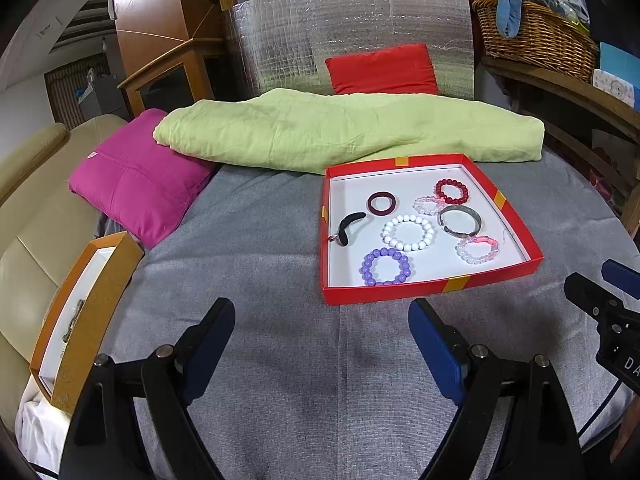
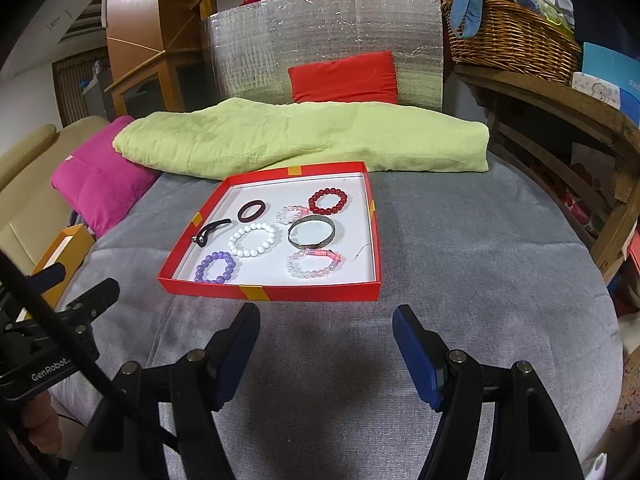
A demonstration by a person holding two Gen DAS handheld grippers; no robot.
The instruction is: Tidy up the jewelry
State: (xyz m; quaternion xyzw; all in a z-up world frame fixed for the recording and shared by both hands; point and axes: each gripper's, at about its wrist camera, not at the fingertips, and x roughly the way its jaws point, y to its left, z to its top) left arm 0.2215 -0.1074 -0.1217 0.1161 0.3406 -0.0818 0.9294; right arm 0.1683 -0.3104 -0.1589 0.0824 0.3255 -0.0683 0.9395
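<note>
A shallow red cardboard tray with a white floor (image 1: 430, 290) (image 2: 276, 293) lies on the grey cloth-covered tabletop (image 1: 248, 240) (image 2: 480, 260), and everything else is placed from it. Inside it lie eight pieces: a purple bead bracelet (image 1: 386, 267) (image 2: 216, 267) at its near left corner, a white bead bracelet (image 1: 408, 233) (image 2: 253, 241) at its middle, a dark maroon ring-shaped bangle (image 1: 382, 202) (image 2: 251, 211) toward its far left, a black curved clip (image 1: 349, 227) (image 2: 210, 231) by its left wall, a red bead bracelet (image 1: 452, 191) (image 2: 328, 201) at its far right, a small clear-and-pink bead bracelet (image 1: 429, 205) (image 2: 291, 214) just beside that, a grey metal bangle (image 1: 459, 221) (image 2: 312, 233) right of centre, and a larger clear-and-pink bead bracelet (image 1: 478, 249) (image 2: 314, 264) at its near right.

Behind the tray lies a folded light-green cloth (image 1: 340, 132) (image 2: 304, 140), with a magenta cushion (image 1: 136, 184) (image 2: 96, 184) to the tray's far left. An orange box with white lining (image 1: 96, 304) sits well to the tray's left.

The left hand-held gripper (image 1: 322, 344) hovers on the near side of the tray, jaws spread wide and holding nothing. The right hand-held gripper (image 2: 326, 346) also hovers just short of the tray's near wall, jaws apart and empty.
</note>
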